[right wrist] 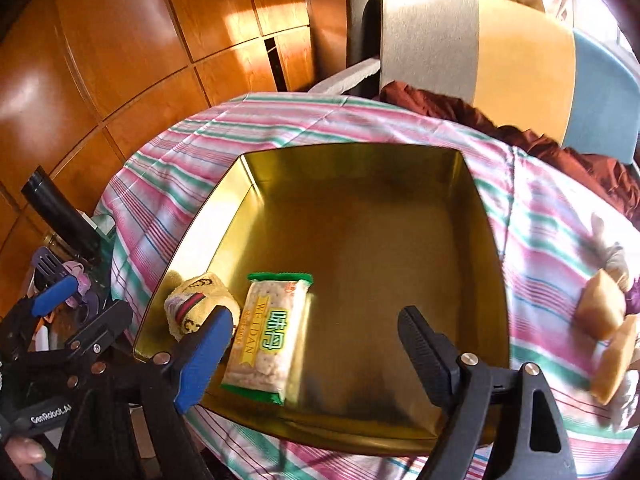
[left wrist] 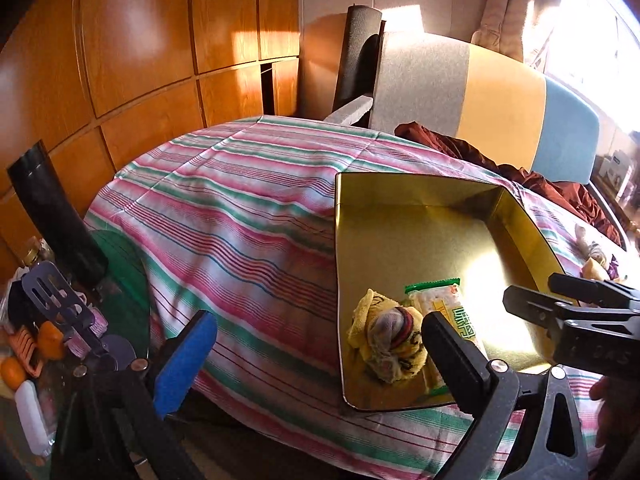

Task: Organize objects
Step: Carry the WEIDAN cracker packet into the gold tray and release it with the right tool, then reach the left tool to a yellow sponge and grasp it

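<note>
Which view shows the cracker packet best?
The right wrist view: the cracker packet lies flat in the gold tin, its whole printed face visible beside the rolled sock. In the left wrist view the packet is seen obliquely and partly hidden behind a gripper finger.

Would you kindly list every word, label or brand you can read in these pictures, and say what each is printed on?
"WEIDAN": on the cracker packet lying in the gold tin.
"GenRobot.AI": on the left gripper body, seen from the right wrist.
Large green characters on the packet: not Latin, left unread.
Pattern on the rolled yellow sock: too blurred.
</note>
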